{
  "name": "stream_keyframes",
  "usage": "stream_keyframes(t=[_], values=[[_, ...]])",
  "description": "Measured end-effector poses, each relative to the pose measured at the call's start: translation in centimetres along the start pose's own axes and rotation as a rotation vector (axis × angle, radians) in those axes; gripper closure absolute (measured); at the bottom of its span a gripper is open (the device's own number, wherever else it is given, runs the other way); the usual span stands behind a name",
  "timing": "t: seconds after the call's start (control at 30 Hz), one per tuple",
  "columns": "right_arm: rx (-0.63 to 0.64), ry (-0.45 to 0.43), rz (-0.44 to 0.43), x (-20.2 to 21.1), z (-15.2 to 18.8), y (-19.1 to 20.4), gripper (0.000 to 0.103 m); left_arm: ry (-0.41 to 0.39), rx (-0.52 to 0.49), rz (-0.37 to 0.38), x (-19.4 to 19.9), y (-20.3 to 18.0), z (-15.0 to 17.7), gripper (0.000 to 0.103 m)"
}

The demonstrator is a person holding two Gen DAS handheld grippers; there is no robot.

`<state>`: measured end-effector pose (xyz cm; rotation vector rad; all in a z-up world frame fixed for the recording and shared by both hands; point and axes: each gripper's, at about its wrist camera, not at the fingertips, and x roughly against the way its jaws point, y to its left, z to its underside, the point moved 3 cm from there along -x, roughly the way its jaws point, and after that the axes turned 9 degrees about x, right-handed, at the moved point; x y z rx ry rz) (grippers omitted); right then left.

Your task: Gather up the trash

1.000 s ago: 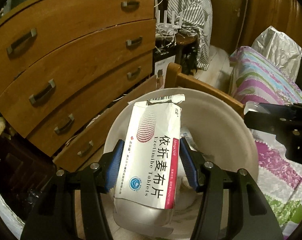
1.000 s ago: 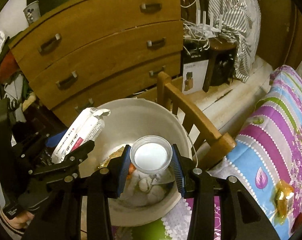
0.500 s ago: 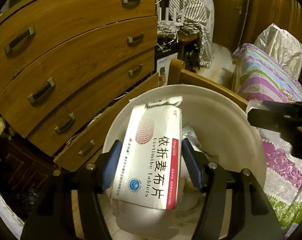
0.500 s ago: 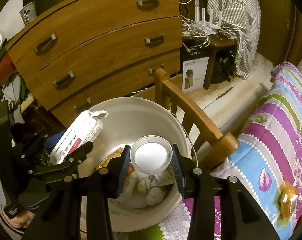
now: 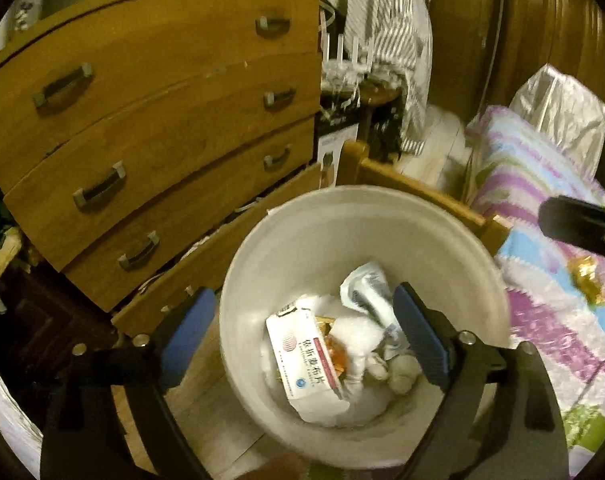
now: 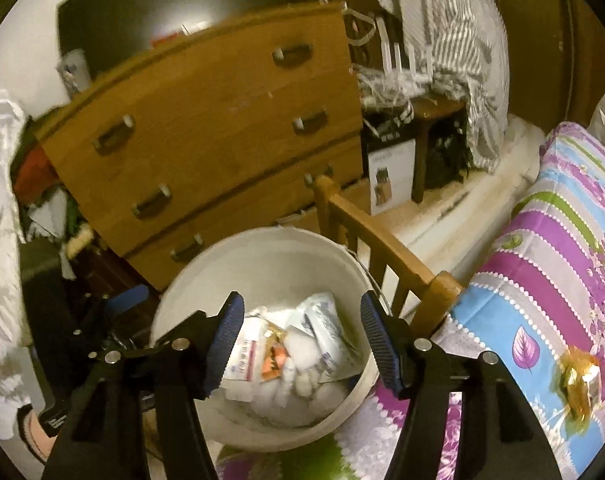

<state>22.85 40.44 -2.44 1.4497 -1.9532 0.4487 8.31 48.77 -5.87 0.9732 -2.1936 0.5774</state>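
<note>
A white bucket [image 5: 286,240] serves as the trash bin beside the bed; it also shows in the right wrist view [image 6: 262,252]. A white medicine box [image 5: 308,360] with red trim lies inside it on crumpled tissues and wrappers; its edge shows in the right wrist view [image 6: 242,358]. My left gripper [image 5: 304,330] is open and empty above the bucket. My right gripper [image 6: 302,340] is open and empty above the bucket. The clear cup is not visible among the trash. A gold candy wrapper [image 6: 578,380] lies on the bedspread.
A wooden chest of drawers [image 5: 162,120] stands behind the bucket. A wooden bed rail [image 6: 382,240] runs next to the bucket's right side. The striped floral bedspread [image 6: 562,240] fills the right. Clothes and a small stool [image 6: 434,120] stand at the back.
My left gripper opened and the medicine box dropped into the bucket. My right gripper opened and the clear cup left its fingers. Both grippers rose a little.
</note>
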Motion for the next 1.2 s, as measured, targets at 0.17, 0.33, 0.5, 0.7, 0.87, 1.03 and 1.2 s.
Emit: stream_keyframes(t=[0.17,0.33,0.5,0.7,0.87,1.03,1.2], values=[[0.104,-0.206,0.060,8.8,3.3,3.3,0.030,-0.187,0.070,0.035,6.7,1.5,2.0,0.006],[0.146,-0.337,0.114,15.9,8.3,5.5,0.022,-0.267,0.089,0.050,11.3,2.4,5.3,0.005],[0.127,-0.368,0.136,19.7,12.9,5.9,0.022,-0.291,0.093,0.126,14.7,1.6,7.8,0.006],[0.102,-0.363,0.137,21.1,15.4,5.4,0.021,-0.275,0.045,0.147,16.9,0.2,10.5,0.006],[0.095,-0.355,0.130,21.0,15.6,5.4,0.021,-0.300,0.067,0.154,17.8,0.4,10.6,0.006],[0.089,-0.362,0.126,21.3,15.6,5.4,0.017,-0.300,0.058,0.143,18.0,-0.3,10.7,0.006],[0.089,-0.364,0.124,21.7,15.9,5.4,0.015,-0.291,0.046,0.131,18.0,-0.7,11.0,0.005]])
